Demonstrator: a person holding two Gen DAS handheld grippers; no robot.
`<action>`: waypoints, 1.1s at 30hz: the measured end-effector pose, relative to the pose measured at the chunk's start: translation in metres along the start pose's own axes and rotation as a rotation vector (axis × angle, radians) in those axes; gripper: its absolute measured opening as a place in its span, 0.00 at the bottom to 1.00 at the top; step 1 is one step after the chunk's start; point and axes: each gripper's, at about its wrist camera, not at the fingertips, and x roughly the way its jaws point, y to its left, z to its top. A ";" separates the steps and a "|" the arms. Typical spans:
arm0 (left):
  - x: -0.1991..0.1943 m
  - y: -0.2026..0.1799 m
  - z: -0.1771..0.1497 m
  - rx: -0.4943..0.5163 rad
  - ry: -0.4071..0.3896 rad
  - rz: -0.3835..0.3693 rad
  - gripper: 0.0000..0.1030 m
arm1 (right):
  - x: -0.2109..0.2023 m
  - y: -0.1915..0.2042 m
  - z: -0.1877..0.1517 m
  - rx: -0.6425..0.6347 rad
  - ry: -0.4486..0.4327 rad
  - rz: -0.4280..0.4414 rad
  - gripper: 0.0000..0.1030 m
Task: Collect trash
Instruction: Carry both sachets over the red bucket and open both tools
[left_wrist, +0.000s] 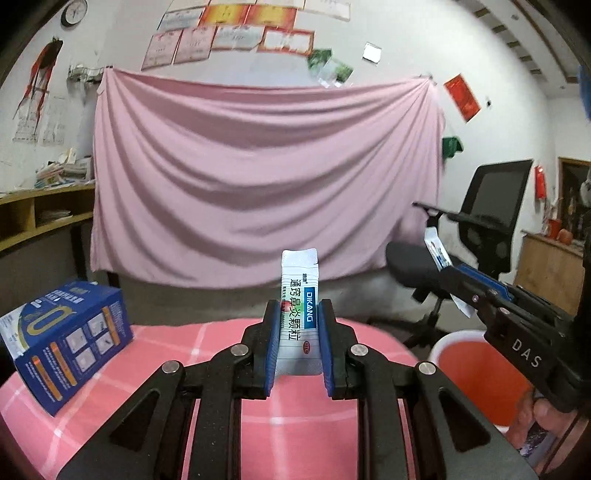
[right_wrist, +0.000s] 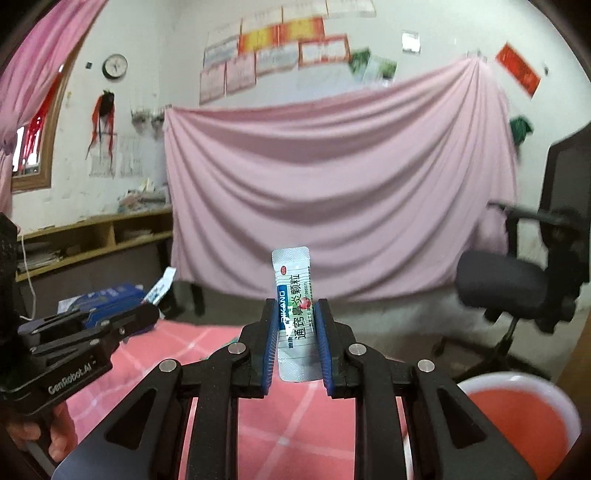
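While your left tool (left_wrist: 298, 334) is clenched on a white medicine sachet (left_wrist: 299, 295) held upright above the pink checked worktop (left_wrist: 207, 332), your right tool (right_wrist: 295, 334) grips a second sachet (right_wrist: 293, 295) the same way. An orange bin (right_wrist: 517, 410) stands just beside the worktop, and a blue box (left_wrist: 70, 343) rests on its left part.

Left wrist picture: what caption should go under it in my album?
Left gripper pinches a medicine sachet above the pink table, orange bin nearby.
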 end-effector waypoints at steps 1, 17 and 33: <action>-0.002 -0.003 0.001 0.009 -0.013 -0.003 0.16 | -0.004 -0.001 0.001 -0.003 -0.017 -0.007 0.18; -0.010 -0.095 0.031 0.117 -0.198 -0.131 0.16 | -0.070 -0.069 0.001 0.048 -0.228 -0.239 0.18; 0.029 -0.186 0.013 0.209 -0.101 -0.262 0.16 | -0.100 -0.143 -0.035 0.148 -0.111 -0.363 0.18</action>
